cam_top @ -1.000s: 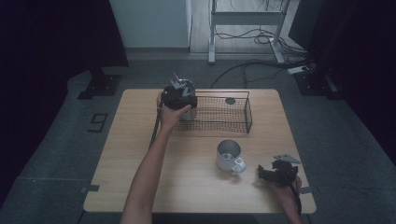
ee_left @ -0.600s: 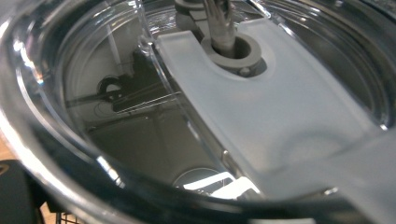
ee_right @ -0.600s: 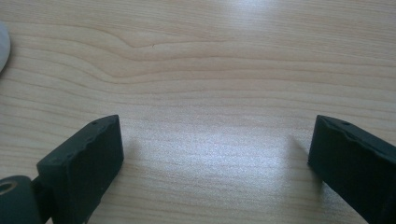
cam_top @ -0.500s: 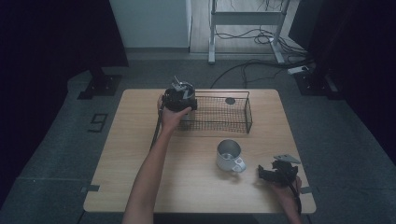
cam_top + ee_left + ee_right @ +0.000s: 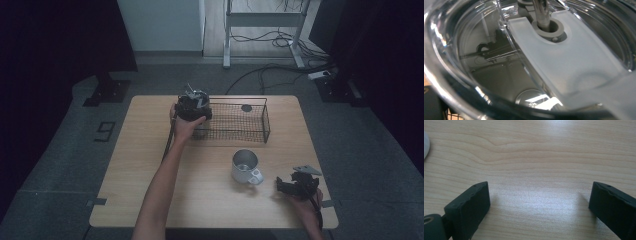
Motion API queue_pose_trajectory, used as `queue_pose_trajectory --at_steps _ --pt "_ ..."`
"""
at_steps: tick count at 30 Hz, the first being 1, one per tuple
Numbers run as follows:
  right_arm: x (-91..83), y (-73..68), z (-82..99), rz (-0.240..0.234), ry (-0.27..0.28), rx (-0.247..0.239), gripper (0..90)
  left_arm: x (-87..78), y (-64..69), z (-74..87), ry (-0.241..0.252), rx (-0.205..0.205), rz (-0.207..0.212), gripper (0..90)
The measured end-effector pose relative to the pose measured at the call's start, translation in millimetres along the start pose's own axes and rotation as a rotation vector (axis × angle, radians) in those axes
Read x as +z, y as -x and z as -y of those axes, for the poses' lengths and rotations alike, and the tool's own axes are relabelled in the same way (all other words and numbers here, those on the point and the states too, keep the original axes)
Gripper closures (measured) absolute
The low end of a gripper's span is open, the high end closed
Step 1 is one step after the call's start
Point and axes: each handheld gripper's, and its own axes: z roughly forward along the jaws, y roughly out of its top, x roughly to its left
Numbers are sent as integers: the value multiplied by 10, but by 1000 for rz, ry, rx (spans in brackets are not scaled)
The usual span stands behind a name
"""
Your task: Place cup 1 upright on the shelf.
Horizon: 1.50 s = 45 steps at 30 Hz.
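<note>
1. Right gripper point(image 5: 284, 186). My right jaws stand wide apart with nothing between them. They sit low over the bare table point(image 5: 150, 175) at its near right corner. In the right gripper view the wood grain runs unbroken between the two black pads point(image 5: 469, 205).

2. Mug point(image 5: 245, 166). The steel mug stands upright and open-topped just left of my right gripper, apart from it, with its handle turned toward the near right. I judge it to be the seat for the lid.

3. Left gripper point(image 5: 194, 107). My left hand is at the left end of the wire basket point(image 5: 265, 122), level with its rim. The clear lid point(image 5: 564, 57) sits hard against this gripper's camera, with its frosted slider and grey pivot plainly visible. The jaws themselves are hidden behind it. I cannot tell whether they are clamped, though the lid's position suggests that I carry it.

4. Far end of the basket. A small dark disc point(image 5: 246, 107) lies on the mesh near the far wall, well apart from my left gripper.

Procedure, as I judge it:
- Lift the lid straight up until it clears the wire rim, so that no edge catches the mesh.
- Keep the lid level during travel toward the mug.
- Close the right jaws on the mug's handle or wall before seating, to stop it from sliding.
- Centre the lid over the mouth, then press evenly.
</note>
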Motion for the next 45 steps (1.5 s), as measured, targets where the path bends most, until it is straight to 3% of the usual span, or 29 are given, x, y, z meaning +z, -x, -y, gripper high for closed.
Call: queue_pose_trajectory --at_steps 19,40,45 --pt "0 0 0 0 0 0 30 94 -7 83 -37 0 -17 39" --pt "0 -1 0 0 0 0 31 42 -9 106 -40 -7 -14 30" --pt "0 -1 0 0 0 0 31 -45 -31 73 0 -18 12 10"
